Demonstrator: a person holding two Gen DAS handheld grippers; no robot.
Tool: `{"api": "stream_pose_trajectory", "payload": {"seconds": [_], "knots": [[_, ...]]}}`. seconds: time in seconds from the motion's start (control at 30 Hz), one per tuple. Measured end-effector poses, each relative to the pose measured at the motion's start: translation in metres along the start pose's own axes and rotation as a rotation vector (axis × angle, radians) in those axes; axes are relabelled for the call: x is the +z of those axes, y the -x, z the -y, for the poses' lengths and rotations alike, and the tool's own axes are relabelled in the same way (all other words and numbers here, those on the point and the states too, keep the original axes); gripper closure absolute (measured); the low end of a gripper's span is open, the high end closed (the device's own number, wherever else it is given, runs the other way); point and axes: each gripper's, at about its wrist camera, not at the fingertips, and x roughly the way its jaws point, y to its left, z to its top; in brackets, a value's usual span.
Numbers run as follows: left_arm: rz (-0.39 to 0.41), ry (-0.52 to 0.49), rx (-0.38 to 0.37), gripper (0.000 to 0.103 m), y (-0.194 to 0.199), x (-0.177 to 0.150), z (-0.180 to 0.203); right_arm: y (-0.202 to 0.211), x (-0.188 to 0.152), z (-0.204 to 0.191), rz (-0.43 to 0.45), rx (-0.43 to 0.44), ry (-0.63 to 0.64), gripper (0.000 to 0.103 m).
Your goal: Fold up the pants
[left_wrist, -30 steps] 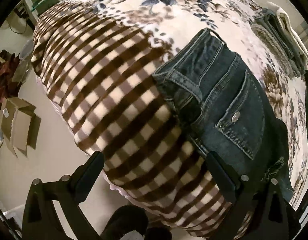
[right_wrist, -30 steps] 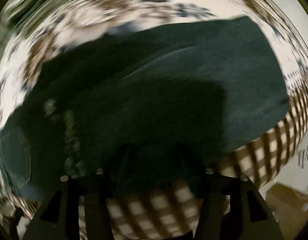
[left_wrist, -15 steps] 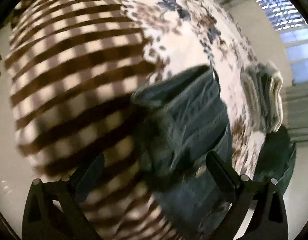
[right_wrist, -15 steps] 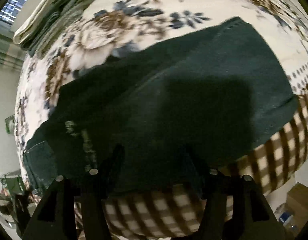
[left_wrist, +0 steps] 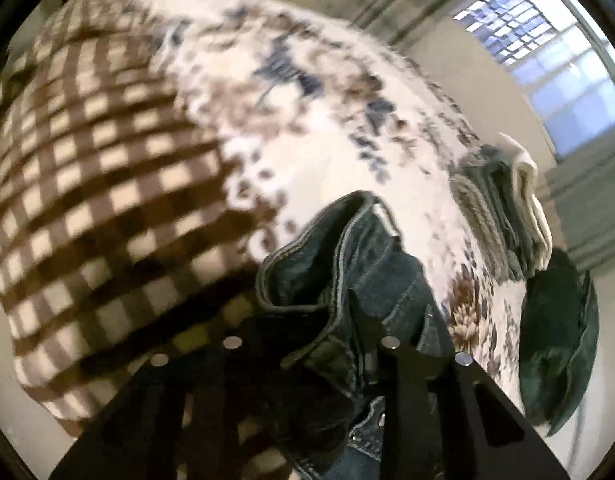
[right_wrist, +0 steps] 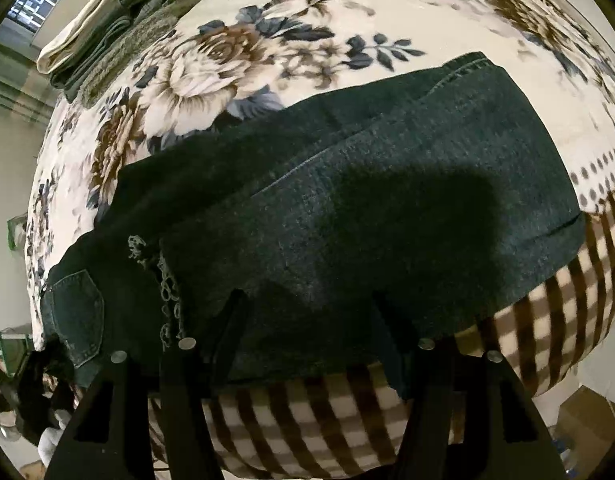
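Barred window [left_wrist: 547,68], pale walls [left_wrist: 439,36]

Left wrist blur: blanket [left_wrist: 119,184] pattern smeared by motion.
Pinched denim: pants [left_wrist: 339,280] waistband hides the left gripper [left_wrist: 307,356] fingertips.
Near left, right wrist view: dark clutter [right_wrist: 35,396], possibly shoes, cut off.

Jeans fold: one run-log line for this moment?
left gripper: shut on jeans waistband | right gripper: open over leg | surface: blanket
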Motion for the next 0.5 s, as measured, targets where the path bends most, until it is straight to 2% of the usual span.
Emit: {"api": "stream_pose_trajectory", "payload": {"seconds": [0.03, 0.1, 0.23, 0.3, 0.37, 0.5], "knots": [[0.019, -0.033, 0.001, 0.081, 0.008, -0.001, 0.008, 0.001, 0.002, -0.001, 0.0, -0.003, 0.013, 0.031], [0.05, -0.078, -0.017, 0.081, 0.022, 0.0, 0.026, 0.005, 0.004, -0.002, 0.009, -0.01, 0.037, 0.009], [0.12, -0.201, -0.068, 0.082, 0.068, -0.011, 0.08, 0.018, 0.011, 0.009, 0.026, -0.008, 0.05, 0.005], [0.146, -0.267, -0.092, 0.082, 0.089, -0.025, 0.111, 0.023, 0.015, 0.024, 0.024, 0.03, 0.027, 0.004], [0.155, -0.321, -0.117, 0.083, 0.112, -0.05, 0.148, 0.026, 0.019, 0.043, 0.004, 0.062, 0.008, 0.004], [0.132, -0.357, -0.174, 0.084, 0.132, -0.106, 0.209, 0.042, 0.025, 0.091, 0.001, 0.093, -0.018, 0.004]]}}
